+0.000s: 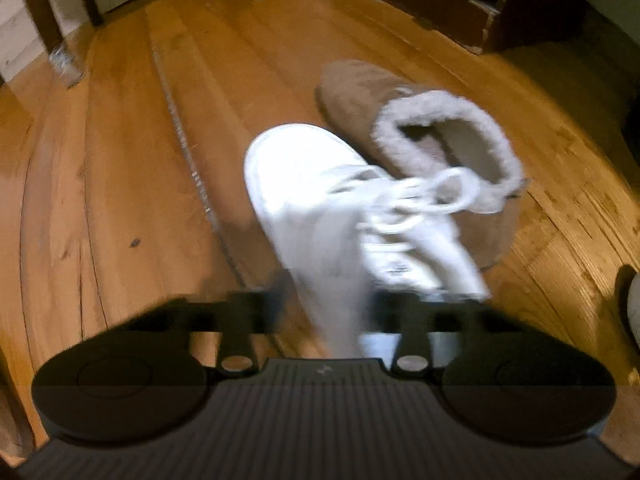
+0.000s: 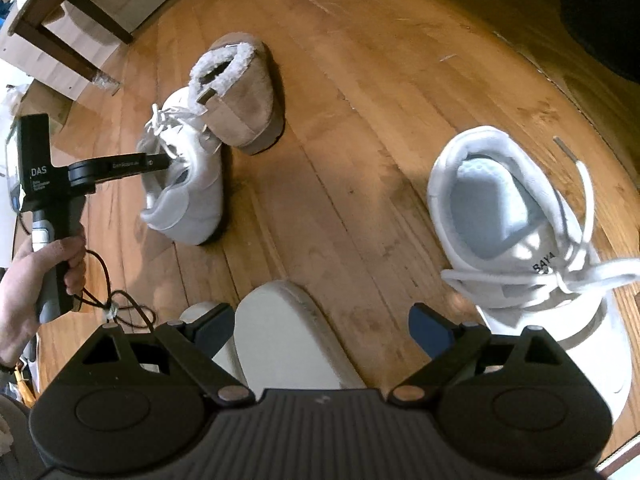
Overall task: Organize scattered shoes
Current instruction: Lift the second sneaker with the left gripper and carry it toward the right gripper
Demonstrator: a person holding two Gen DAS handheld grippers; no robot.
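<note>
Right wrist view, read from its left edge: a bare hand [image 2: 28,276] grips the handle of the left gripper [image 2: 170,160], whose fingers reach sideways into the collar of a white sneaker [image 2: 188,184] standing on the wood floor [image 2: 340,140]. They look closed on the sneaker's collar edge, though the contact itself is small and partly masked by laces. Just behind and touching that sneaker stands a tan fleece-lined slipper [image 2: 244,100], heel toward the camera.

Nearer the middle, the right gripper [image 2: 322,330] hangs with its jaws spread wide and pinching nothing; a pale rounded toe of other footwear [image 2: 288,340] lies beneath the gap. To the right sits a second white sneaker [image 2: 520,240], opening up, its long axis running toward the lower right, laces trailing off frame. I judge it the mate, and the right hand is clearly the nearer one.

Left wrist view is heavily blurred: the sneaker [image 1: 320,208] runs lengthwise straight away from the gripper, toe far, heel between the fingers, with the slipper [image 1: 420,148] angled against its right side. Finger pads are smeared dark; the grip cannot be confirmed there.
</note>
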